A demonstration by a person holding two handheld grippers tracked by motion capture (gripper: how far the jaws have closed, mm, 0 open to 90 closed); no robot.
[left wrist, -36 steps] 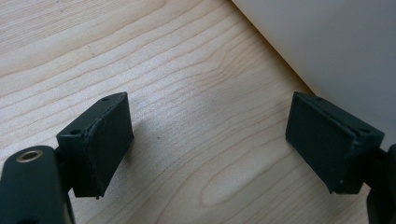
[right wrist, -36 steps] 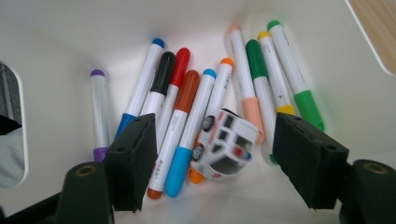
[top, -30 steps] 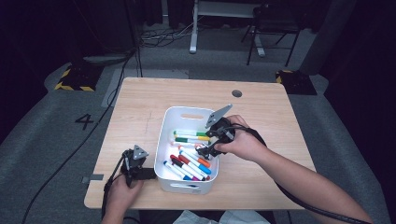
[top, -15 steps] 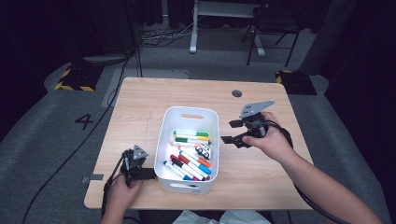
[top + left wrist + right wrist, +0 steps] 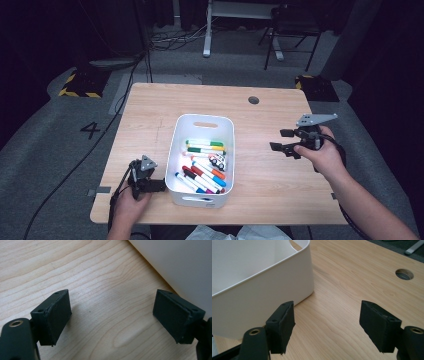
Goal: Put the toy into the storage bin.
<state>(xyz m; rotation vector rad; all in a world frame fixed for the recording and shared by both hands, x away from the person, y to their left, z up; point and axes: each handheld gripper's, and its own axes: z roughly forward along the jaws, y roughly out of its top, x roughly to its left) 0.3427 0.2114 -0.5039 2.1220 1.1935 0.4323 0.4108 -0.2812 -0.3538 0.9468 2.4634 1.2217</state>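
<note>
A white bin (image 5: 202, 192) of coloured markers (image 5: 204, 162) sits at the centre of a wooden table (image 5: 150, 115). At the bin's 8 o'clock, the left gripper (image 5: 159, 186) rests by its wall, jaws wide apart, holding nothing. At the bin's 3 o'clock, well clear of it, the right gripper (image 5: 281, 140) hovers, its 2 jaws also wide and empty.

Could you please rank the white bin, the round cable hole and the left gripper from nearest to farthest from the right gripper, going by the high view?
From the right gripper, at the table's right side:
1. The white bin, mid-table, just across bare wood.
2. The round cable hole, toward the far edge; close to the bin's distance, though slightly farther.
3. The left gripper, beyond the bin at the near left.
</note>
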